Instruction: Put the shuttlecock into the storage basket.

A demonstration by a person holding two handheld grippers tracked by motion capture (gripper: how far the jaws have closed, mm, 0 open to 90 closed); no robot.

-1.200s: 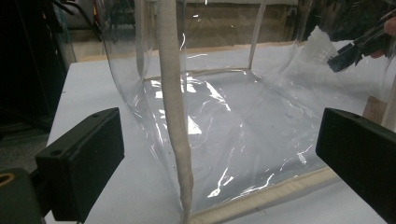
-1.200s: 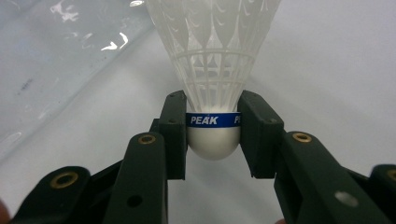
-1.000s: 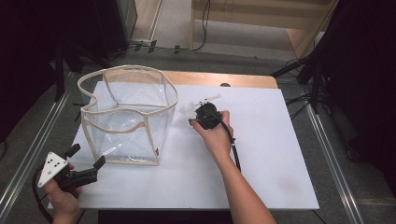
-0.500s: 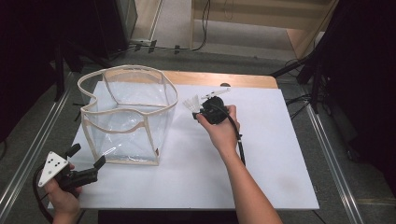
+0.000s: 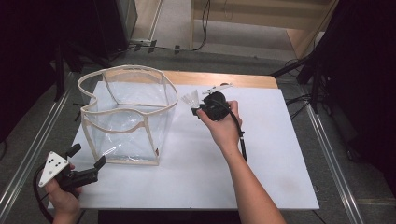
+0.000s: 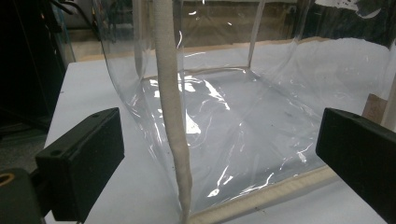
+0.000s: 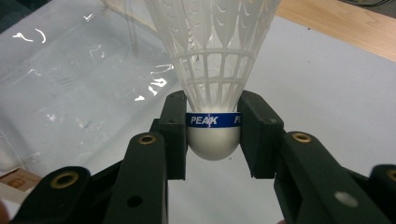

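Right gripper [image 7: 212, 135] clamps shuttlecock [image 7: 215, 70] by its cork, just right of clear bag [image 5: 126, 116]; left gripper [image 6: 219, 154] jaws spread, empty, at bag's near-left corner.

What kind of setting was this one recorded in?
Probably a lab or recording workspace, not a home: a white board laid over a wooden table, dark stands either side, cables across the bare floor behind.

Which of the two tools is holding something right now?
The right tool: its jaws are clamped on the white shuttlecock. The left tool is open, facing the clear bag.
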